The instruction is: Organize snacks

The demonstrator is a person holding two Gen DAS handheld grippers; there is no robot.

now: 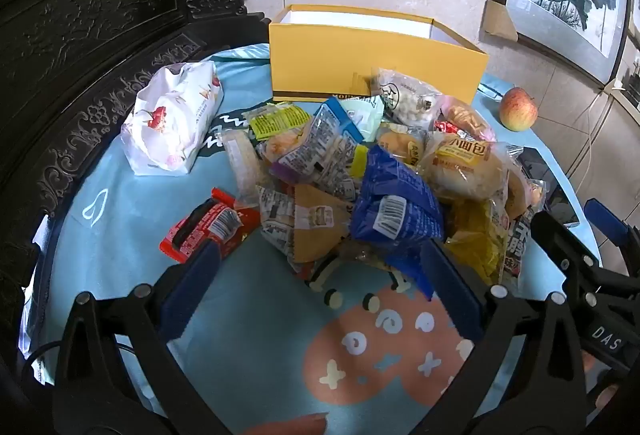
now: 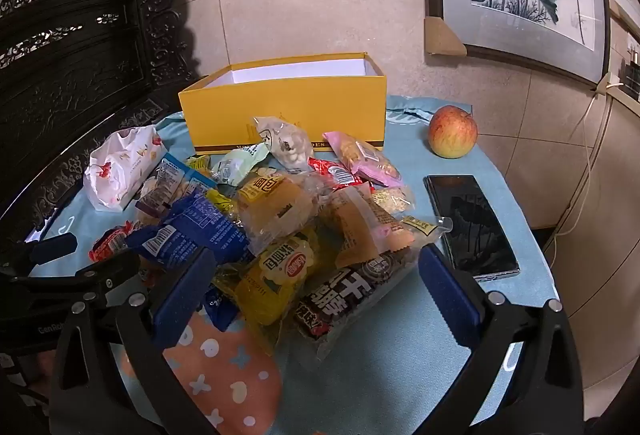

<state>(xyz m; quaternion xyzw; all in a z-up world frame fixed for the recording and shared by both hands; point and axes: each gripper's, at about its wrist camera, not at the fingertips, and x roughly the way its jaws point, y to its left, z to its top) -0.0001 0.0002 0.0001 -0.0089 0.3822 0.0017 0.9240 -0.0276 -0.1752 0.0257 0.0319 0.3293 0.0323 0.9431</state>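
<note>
Many snack packets lie in one heap in the middle of a round table covered with a light blue cloth. At the far left of the table, a white bag with a flower print lies apart from the heap. Next to it, near the left gripper, a red packet lies on the cloth at the left edge of the heap. The jaws of the left gripper stand wide apart and hold nothing; they hang just before the heap. In the heap itself a dark blue packet with a barcode lies on top, and a bread roll in clear wrap is to its right. Behind the heap stands a yellow box, open at the top (its inside is white and looks empty). The right gripper also has its jaws wide apart, with a yellow packet and a dark brown packet lying between them, but the pads do not press on these. Further right, a black phone lies flat on the cloth, and an apple stands behind it, beside the box.
</note>
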